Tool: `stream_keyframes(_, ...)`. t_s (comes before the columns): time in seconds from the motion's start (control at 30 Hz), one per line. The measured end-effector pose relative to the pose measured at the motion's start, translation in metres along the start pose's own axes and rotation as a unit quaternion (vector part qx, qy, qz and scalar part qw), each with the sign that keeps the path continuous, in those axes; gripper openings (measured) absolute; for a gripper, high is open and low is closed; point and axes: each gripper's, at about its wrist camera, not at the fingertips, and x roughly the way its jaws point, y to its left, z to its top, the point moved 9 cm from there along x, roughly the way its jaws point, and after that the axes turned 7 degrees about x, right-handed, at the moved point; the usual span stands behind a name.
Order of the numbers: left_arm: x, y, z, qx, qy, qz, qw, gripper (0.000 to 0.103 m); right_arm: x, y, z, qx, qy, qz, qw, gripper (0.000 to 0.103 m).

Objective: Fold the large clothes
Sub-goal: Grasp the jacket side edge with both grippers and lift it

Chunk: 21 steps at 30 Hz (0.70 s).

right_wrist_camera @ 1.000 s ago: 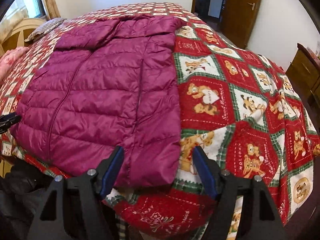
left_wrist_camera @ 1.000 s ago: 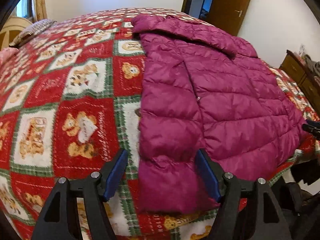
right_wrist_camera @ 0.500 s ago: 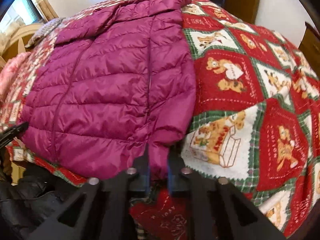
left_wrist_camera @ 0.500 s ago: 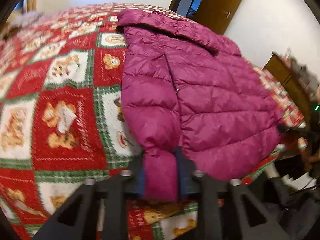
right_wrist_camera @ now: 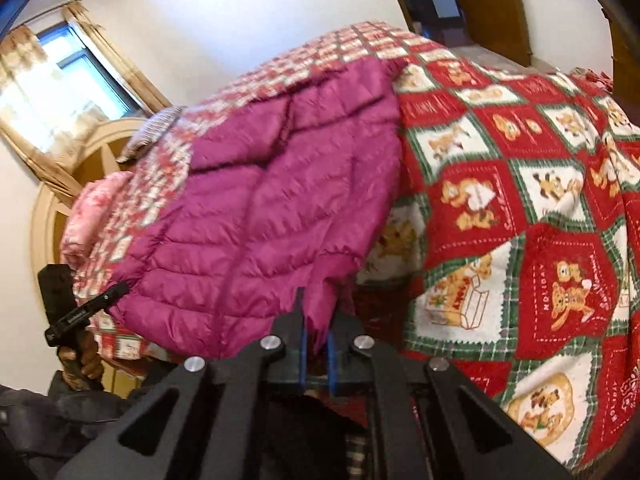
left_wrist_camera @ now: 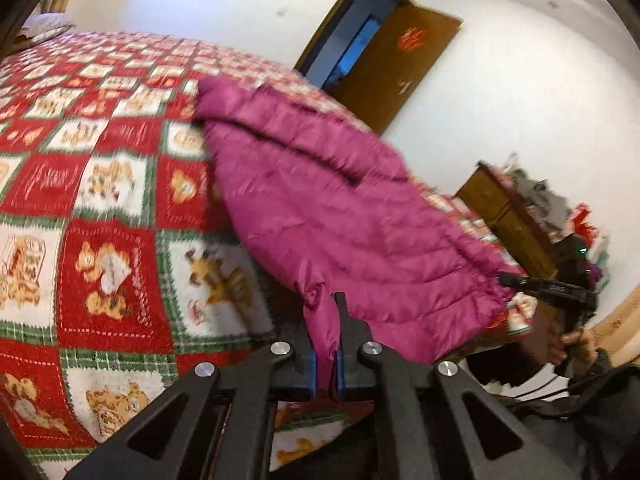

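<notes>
A magenta quilted puffer jacket (left_wrist_camera: 344, 216) is being held up by its near hem over a bed covered in a red, green and white teddy-bear blanket (left_wrist_camera: 100, 200), both handheld grippers pinching the fabric at once. In the left wrist view, the left gripper (left_wrist_camera: 325, 344) is clamping narrow on a bunched corner of the hem, the cloth squeezed between its blue-lined fingers (left_wrist_camera: 311, 368). From there the jacket is sloping away toward the far side of the bed, its hood end resting on the blanket. To the right in that view, the right gripper (left_wrist_camera: 508, 280) is biting the hem's other corner, a hand (left_wrist_camera: 576, 344) wrapped around its grip.

In the right wrist view, the right gripper (right_wrist_camera: 316, 344) is likewise closed down on a fold of the jacket (right_wrist_camera: 280, 216), purple cloth caught between the pads (right_wrist_camera: 303, 356). The near part of the garment is hanging clear of the blanket (right_wrist_camera: 520, 216), casting shadow beneath, while the far part is lying flat. The left gripper (right_wrist_camera: 120, 289) is showing at the left, gripping the opposite corner.

Behind the bed, a brown wooden door (left_wrist_camera: 392, 64) is standing open against a white wall, a wooden dresser (left_wrist_camera: 508, 216) is sitting to the right, and a curtained window (right_wrist_camera: 52, 80) is glowing above an arched headboard (right_wrist_camera: 64, 184).
</notes>
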Motion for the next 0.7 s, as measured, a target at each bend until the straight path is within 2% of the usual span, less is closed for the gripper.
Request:
stream_keyframes(0.13,-0.040,-0.035,0.031,0.030,-0.069,-0.081,0.9938,0.005,-0.023,0.017,0.007,0.009,-0.019,0.045,0.999,0.010)
stream_keyframes(0.23,-0.076,-0.064,0.055,0.065,-0.114,-0.116,0.9845,0.005,-0.051,0.036,0.019,-0.001,-0.048,0.072,0.996,0.010)
stream_keyframes(0.3,-0.093,-0.077,0.073,0.088,-0.136,-0.120,0.9795,0.005,-0.069,0.047,0.034,-0.008,-0.073,0.087,0.994,0.010)
stream_keyframes(0.37,-0.101,-0.079,0.090,0.096,-0.147,-0.112,0.9780,0.005,-0.085,0.054,0.051,-0.011,-0.098,0.099,0.990,0.010)
stream_keyframes(0.47,-0.092,-0.061,0.121,0.077,-0.148,-0.071,0.9835,0.005,-0.087,0.057,0.091,-0.012,-0.131,0.099,0.986,0.010)
stream_keyframes(0.6,-0.067,-0.006,0.163,0.008,-0.142,-0.020,0.9896,0.006,-0.066,0.056,0.140,-0.004,-0.143,0.100,0.985,0.010)
stream_keyframes(0.7,-0.041,0.038,0.188,-0.040,-0.132,0.016,0.9903,0.006,-0.032,0.064,0.187,-0.010,-0.142,0.098,0.985,0.010)
